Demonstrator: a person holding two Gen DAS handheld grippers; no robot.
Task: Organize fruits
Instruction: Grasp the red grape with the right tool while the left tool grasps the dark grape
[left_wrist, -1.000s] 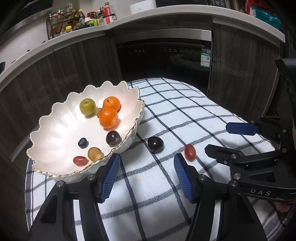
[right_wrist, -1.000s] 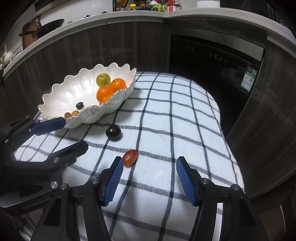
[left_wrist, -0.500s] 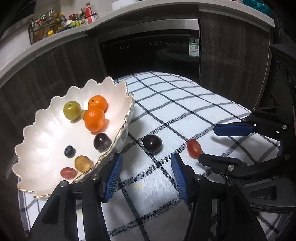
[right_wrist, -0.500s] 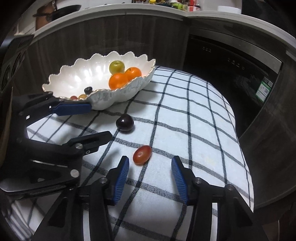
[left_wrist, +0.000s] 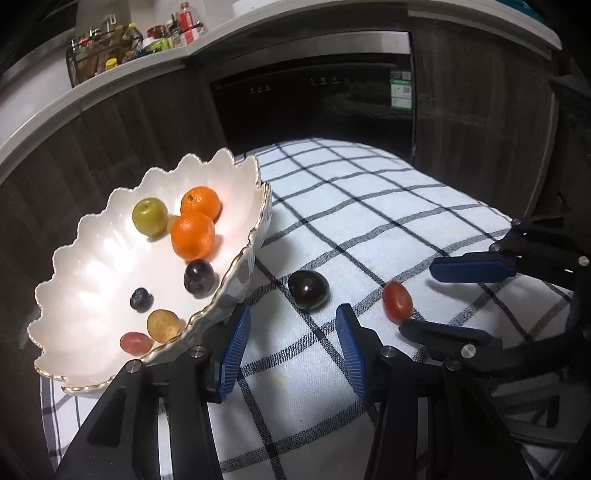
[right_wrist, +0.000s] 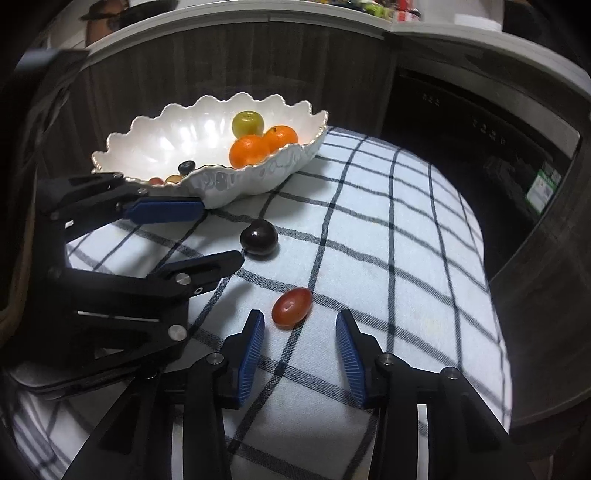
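Note:
A white scalloped bowl (left_wrist: 92, 266) (right_wrist: 258, 177) on the checked cloth holds two oranges (left_wrist: 193, 236), a green fruit (left_wrist: 149, 216), a dark plum, a blueberry and small grapes. A dark plum (left_wrist: 308, 290) (right_wrist: 259, 237) lies on the cloth just beyond my open left gripper (left_wrist: 291, 325), which also shows in the right wrist view (right_wrist: 207, 236). A red grape (left_wrist: 397, 302) (right_wrist: 291, 308) lies just beyond my open right gripper (right_wrist: 300, 332), between its fingertips (left_wrist: 469, 269) in the left wrist view. Both grippers are empty.
The checked cloth (left_wrist: 369, 206) covers a small round-edged table. Dark wood cabinets and a black built-in appliance (left_wrist: 314, 99) stand close behind. A counter rack of bottles (left_wrist: 107, 48) sits at the upper left.
Both grippers have moved forward and lower toward the loose fruit; the plum and the red grape now lie nearer the fingertips. Nothing was grasped.

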